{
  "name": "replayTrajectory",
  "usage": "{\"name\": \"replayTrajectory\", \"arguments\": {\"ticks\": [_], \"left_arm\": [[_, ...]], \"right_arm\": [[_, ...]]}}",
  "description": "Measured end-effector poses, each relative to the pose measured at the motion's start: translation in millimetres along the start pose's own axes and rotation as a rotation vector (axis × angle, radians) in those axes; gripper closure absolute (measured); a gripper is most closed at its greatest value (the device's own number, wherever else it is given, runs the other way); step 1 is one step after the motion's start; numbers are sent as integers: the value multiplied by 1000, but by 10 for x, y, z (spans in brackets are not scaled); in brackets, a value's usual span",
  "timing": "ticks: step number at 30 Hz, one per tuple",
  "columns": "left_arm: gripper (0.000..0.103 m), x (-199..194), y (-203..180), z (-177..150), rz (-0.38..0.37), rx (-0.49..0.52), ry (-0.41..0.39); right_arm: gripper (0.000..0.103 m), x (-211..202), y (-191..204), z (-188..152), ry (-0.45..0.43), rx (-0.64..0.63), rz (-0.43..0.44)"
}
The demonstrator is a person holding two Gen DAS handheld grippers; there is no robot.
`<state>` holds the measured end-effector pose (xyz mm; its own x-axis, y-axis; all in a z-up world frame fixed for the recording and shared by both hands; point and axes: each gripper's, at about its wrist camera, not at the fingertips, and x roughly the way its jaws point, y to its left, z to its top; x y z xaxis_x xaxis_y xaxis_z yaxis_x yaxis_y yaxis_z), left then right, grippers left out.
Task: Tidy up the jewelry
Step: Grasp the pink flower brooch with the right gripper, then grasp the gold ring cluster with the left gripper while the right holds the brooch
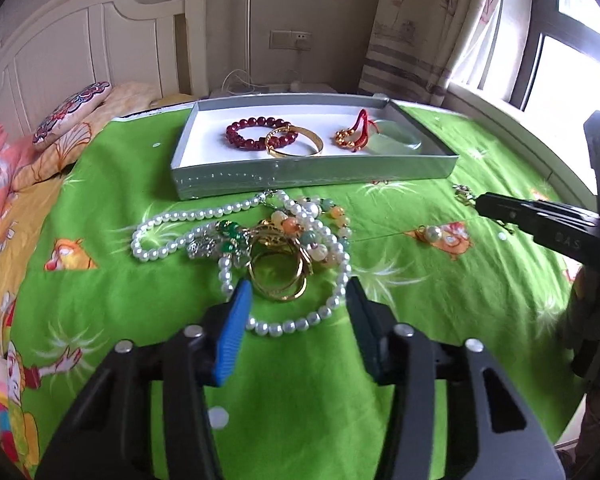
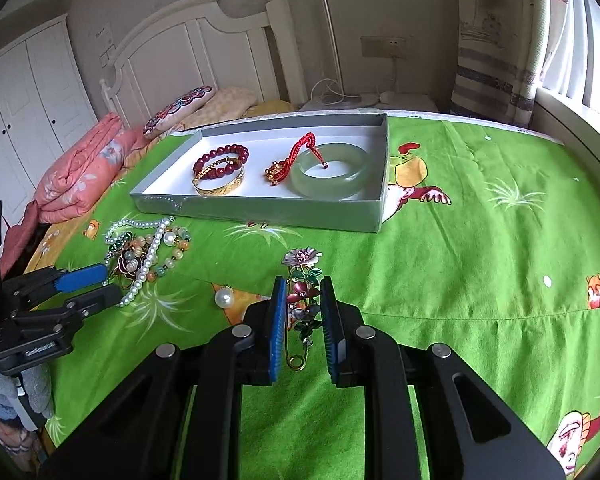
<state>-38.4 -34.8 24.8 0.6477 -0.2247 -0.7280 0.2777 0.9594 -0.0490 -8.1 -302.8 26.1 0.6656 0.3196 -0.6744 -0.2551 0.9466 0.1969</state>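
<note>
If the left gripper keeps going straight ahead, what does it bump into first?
Probably the gold rings in the tangled jewelry pile, just past the open left gripper; the pearl necklace already lies between its fingers. Height above them is unclear.

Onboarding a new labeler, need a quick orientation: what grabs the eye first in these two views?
The bright green cartoon bedsheet dominates. On it sits a grey tray holding a jade bangle, a gold bangle and a red bead bracelet. In front lies a tangled pile of pearl strands by the open left gripper, while the right gripper straddles a flower brooch.
</note>
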Motion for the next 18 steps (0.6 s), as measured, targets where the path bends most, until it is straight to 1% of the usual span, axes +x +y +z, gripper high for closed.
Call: {"name": "replayTrajectory", "arguments": {"ticks": [1,2,6,9,12,14,18], "left_arm": [[63,13,-4,13,-4,3,1],[64,25,-18,31,-1,11,-1],[66,83,-26,77,21,32,6],[66,137,-2,104,20,43,21],[66,188,-17,120,28,75,37],[72,215,-45,125,48,109,45],[74,253,-76,131,70,158,52]], "right_arm": [[85,1,-1,0,0,2,0],[85,6,0,0,1,4,0],[85,11,-5,7,1,8,0],[85,7,-9,5,1,8,-1],[85,9,-11,7,3,9,-3],[85,7,-11,8,4,9,-4],[85,8,-12,8,4,8,-3]]}}
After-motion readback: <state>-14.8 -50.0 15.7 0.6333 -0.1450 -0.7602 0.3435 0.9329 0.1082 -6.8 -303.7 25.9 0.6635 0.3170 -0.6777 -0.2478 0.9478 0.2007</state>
